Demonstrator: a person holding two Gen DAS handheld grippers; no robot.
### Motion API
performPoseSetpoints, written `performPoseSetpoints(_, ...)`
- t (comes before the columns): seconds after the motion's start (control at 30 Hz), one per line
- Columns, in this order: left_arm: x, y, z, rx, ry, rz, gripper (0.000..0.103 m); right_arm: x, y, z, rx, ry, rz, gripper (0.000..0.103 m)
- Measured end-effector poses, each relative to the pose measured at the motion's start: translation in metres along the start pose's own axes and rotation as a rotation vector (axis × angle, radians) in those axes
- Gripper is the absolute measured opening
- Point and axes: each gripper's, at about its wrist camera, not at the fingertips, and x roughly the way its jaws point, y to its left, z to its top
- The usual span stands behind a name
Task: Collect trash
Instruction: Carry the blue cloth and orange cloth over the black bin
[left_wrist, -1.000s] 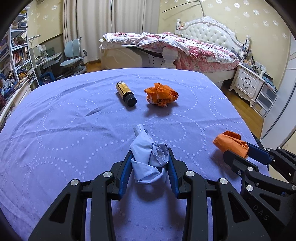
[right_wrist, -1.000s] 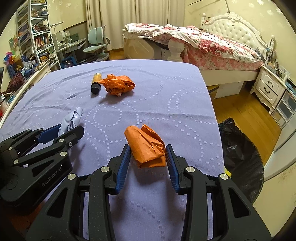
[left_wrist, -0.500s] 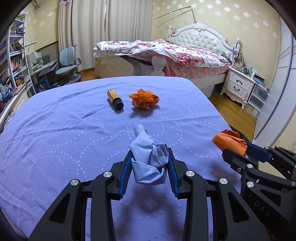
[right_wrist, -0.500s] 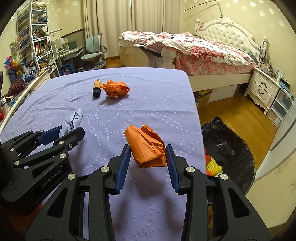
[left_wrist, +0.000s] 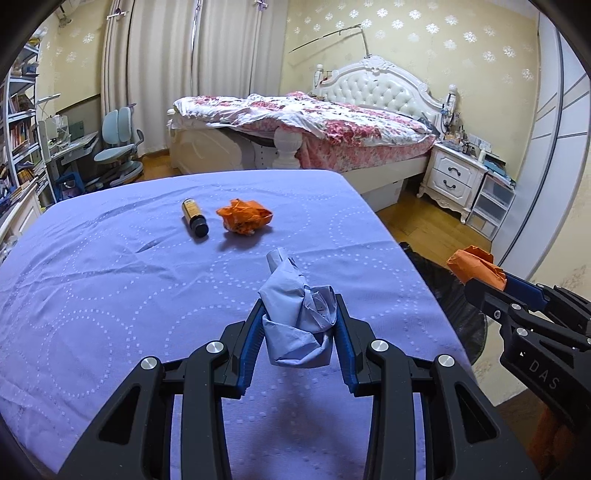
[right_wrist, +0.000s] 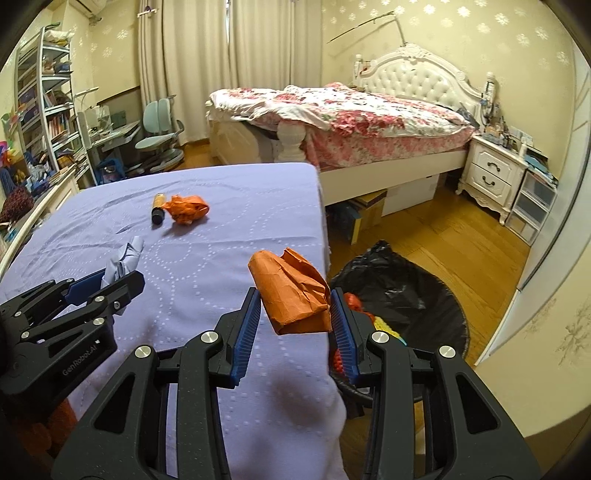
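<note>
Black left hand-held gripper (right_wrist: 122, 275), "GenRobot.AI", right (left_wrist: 484, 284), "DAS"

Crumpled pale-blue wad (left_wrist: 297, 320) and folded orange paper (right_wrist: 292, 293) aloft; orange wad (left_wrist: 244, 220), brown bottle (left_wrist: 194, 217) on purple sheet.

Bottle (left_wrist: 194, 218) left of wad (left_wrist: 244, 220) on bedspread (left_wrist: 110, 288); bin (right_wrist: 402, 291) right, on floor (right_wrist: 461, 240).

Lying or being carried here are two orange paper wads (left_wrist: 244, 220) (right_wrist: 293, 293), one blue paper wad (left_wrist: 297, 319), one brown bottle (left_wrist: 194, 218) and one black trash bag (right_wrist: 406, 291).
</note>
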Motion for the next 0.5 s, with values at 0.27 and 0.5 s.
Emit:
performPoseSetpoints(0.27, -0.001, -0.026, 0.008, 0.039, -0.026, -0.045, 0.037, -0.007, -0.034, -0.003, 0.061, -0.023, -0.068, 0.038)
performPoseSetpoints(0.5, 0.005, -0.057, 0.017, 0.083, -0.035, -0.093, 0.037, -0.009, -0.061, -0.005, 0.113, -0.031, -0.115, 0.038)
